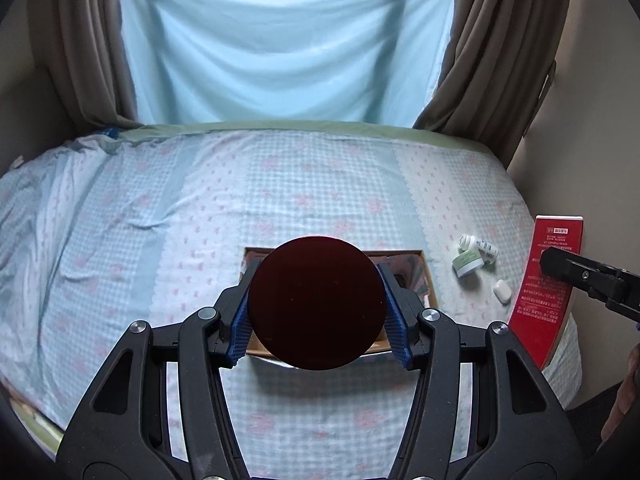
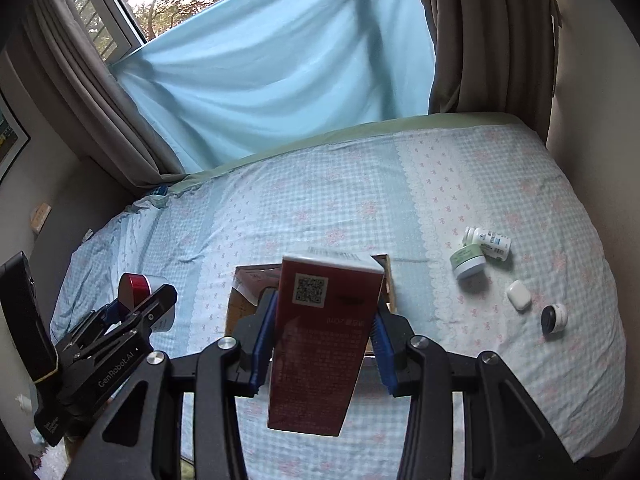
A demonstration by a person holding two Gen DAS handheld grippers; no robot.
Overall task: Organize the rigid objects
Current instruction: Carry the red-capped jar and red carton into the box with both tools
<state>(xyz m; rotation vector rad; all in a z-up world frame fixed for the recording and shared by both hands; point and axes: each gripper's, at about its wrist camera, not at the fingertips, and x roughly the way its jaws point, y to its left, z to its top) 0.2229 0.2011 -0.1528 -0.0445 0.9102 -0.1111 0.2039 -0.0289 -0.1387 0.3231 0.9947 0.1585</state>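
Red-lidded jar (image 1: 317, 304) clamped in left gripper (image 1: 318, 312), above cardboard box (image 1: 427, 280). Red carton (image 2: 320, 340) clamped in right gripper (image 2: 320, 344), over same box. Risk: collision if both descend together; carton may tip. Loose bottles (image 2: 486, 242) at 2 o'clock.

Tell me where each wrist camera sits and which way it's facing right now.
Left wrist: on the left gripper, facing across the bed toward the curtained window; it holds a red-lidded jar over the cardboard box; right gripper at right edge.
Right wrist: on the right gripper, same heading, holding a red carton; left gripper at left.
Shared: box, green-lidded jar, white bottle, earbud case.
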